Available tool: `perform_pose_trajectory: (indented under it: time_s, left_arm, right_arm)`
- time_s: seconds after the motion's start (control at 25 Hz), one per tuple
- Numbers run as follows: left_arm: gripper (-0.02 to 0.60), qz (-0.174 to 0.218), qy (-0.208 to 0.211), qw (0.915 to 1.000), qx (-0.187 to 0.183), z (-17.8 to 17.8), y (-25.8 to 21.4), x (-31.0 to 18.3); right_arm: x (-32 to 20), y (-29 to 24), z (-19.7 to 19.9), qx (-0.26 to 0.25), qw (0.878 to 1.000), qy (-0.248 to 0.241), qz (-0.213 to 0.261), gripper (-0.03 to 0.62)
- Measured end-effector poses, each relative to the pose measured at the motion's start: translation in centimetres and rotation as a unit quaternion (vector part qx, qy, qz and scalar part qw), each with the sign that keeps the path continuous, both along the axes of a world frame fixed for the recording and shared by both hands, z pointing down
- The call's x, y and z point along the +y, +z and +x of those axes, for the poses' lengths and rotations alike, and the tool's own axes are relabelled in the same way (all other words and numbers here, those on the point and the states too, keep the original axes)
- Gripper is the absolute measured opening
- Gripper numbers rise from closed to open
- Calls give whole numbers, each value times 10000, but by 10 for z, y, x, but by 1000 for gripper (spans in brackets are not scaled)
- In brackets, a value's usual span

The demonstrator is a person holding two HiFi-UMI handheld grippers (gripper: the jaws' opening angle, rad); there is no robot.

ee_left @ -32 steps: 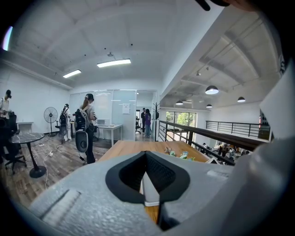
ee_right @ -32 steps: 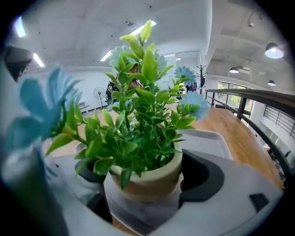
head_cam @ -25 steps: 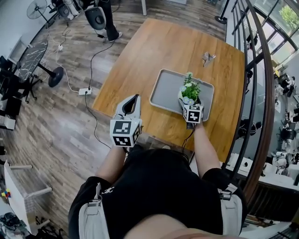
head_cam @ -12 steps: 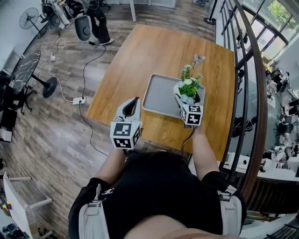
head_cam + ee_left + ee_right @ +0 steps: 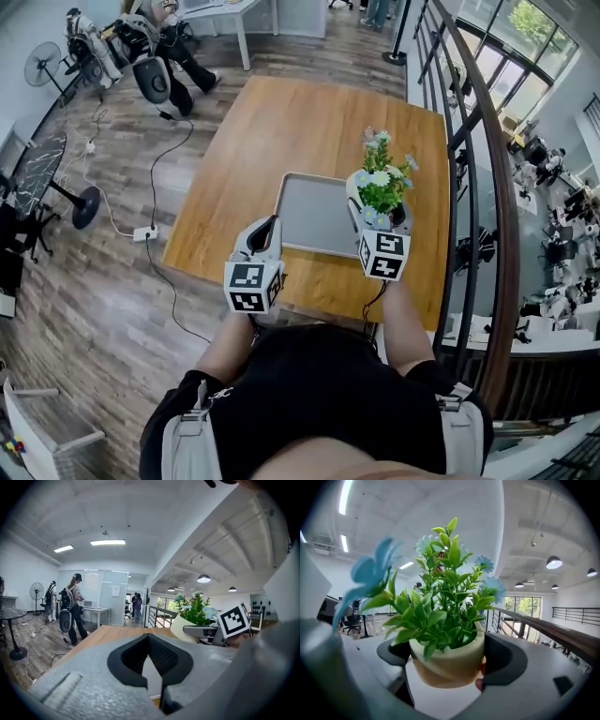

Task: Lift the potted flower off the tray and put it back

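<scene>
My right gripper [image 5: 374, 216] is shut on the cream pot of the potted flower [image 5: 381, 187] and holds it in the air above the right end of the grey tray [image 5: 309, 216]. In the right gripper view the pot [image 5: 449, 660] sits upright between both dark pads, green leaves and pale blue blossoms rising over it. The left gripper [image 5: 263, 232] hovers at the tray's near left edge with its jaws together and nothing in them. From the left gripper view the lifted flower [image 5: 193, 615] shows to the right, beside the right gripper's marker cube.
The tray lies on a wooden table [image 5: 281, 131]. A metal railing [image 5: 469, 187] runs along the table's right side. On the floor to the left are a cable with a power strip [image 5: 142, 232] and a fan [image 5: 82, 204]. People stand far off at the back.
The right gripper has risen with the potted flower, lifting it off the tray. The left gripper has shifted a little along the tray's near edge.
</scene>
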State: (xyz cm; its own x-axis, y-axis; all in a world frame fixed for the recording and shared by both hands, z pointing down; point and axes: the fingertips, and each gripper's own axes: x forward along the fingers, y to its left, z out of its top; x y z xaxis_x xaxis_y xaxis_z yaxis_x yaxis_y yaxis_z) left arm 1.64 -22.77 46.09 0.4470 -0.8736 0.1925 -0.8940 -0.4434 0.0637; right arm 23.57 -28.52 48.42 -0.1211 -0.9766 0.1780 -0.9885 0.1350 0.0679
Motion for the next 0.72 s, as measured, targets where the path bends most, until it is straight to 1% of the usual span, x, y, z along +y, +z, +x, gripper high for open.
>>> perform_pose_trajectory:
  time_s: [0.24, 0.4, 0.52, 0.72]
  left_arm:
    - [12, -23, 318, 9994, 100, 26, 2, -8]
    - [12, -42, 542, 9985, 101, 39, 1, -13]
    - [12, -33, 661, 9978, 105, 46, 0, -18]
    - [12, -1, 782, 9969, 111, 53, -5, -21]
  right_arm:
    - [38, -13, 17, -161, 9992, 361, 110, 471]
    - [59, -17, 21, -186, 9984, 492, 189, 471]
    - [64, -13, 20, -158, 9983, 528, 164, 471]
    - [64, -17, 23, -267, 9980, 557, 139, 471]
